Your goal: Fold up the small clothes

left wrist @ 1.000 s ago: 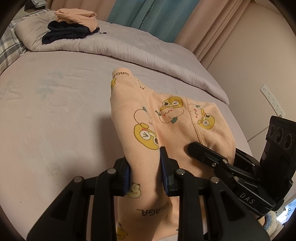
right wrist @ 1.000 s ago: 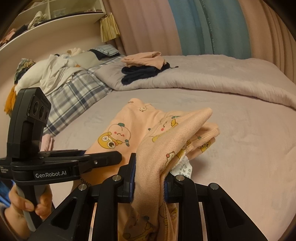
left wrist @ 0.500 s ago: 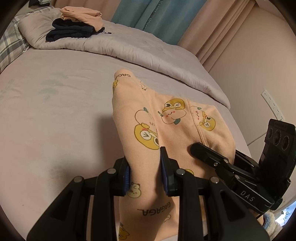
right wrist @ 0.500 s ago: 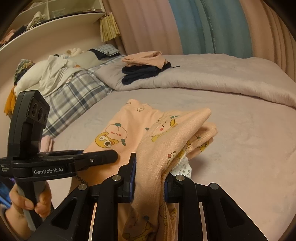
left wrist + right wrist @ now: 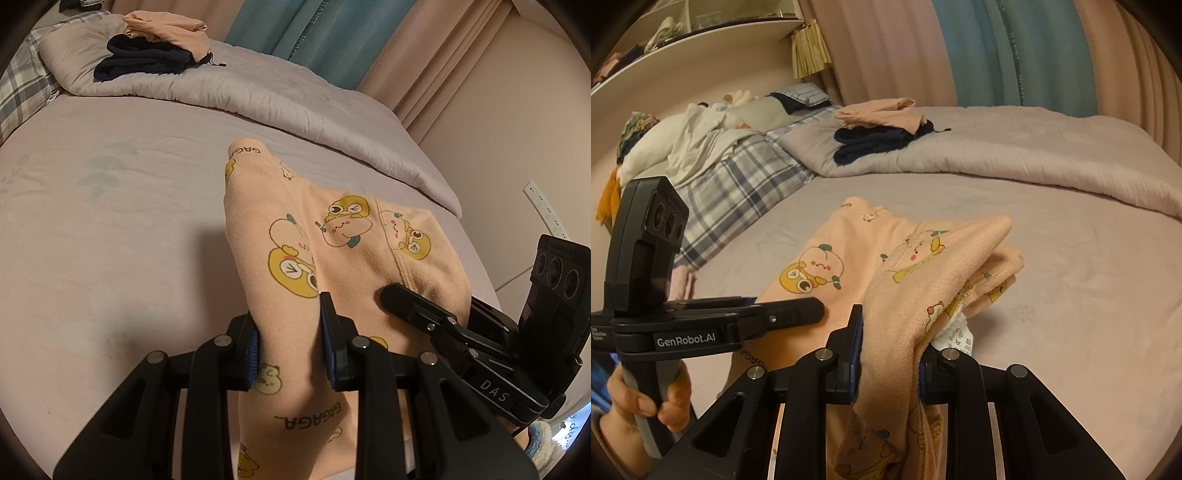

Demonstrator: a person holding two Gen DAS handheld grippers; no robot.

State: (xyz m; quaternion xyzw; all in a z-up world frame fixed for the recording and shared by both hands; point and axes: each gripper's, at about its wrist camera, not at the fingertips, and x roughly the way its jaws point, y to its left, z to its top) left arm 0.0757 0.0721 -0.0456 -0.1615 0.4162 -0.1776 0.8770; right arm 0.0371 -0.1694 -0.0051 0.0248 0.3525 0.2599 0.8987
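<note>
A small peach garment (image 5: 332,251) printed with yellow cartoon animals lies stretched over the pale pink bed sheet (image 5: 110,229). My left gripper (image 5: 290,332) is shut on its near left edge. My right gripper (image 5: 890,347) is shut on a bunched fold at its right side, with a white care label (image 5: 955,336) hanging out beside the fingers. Each gripper shows in the other's view: the right gripper (image 5: 391,295) at the right, the left gripper (image 5: 812,310) at the left, held by a hand. The garment's far end (image 5: 857,210) rests on the sheet.
A grey duvet (image 5: 258,92) lies across the far side of the bed, with a stack of folded dark and peach clothes (image 5: 879,129) on it. A plaid blanket (image 5: 738,177) and a heap of white laundry (image 5: 690,136) are at the left. A wall with a socket (image 5: 543,206) is at the right.
Both grippers keep their hold on the garment. The left wrist view has shifted slightly forward over the bed, and the garment sits a little lower on the sheet.
</note>
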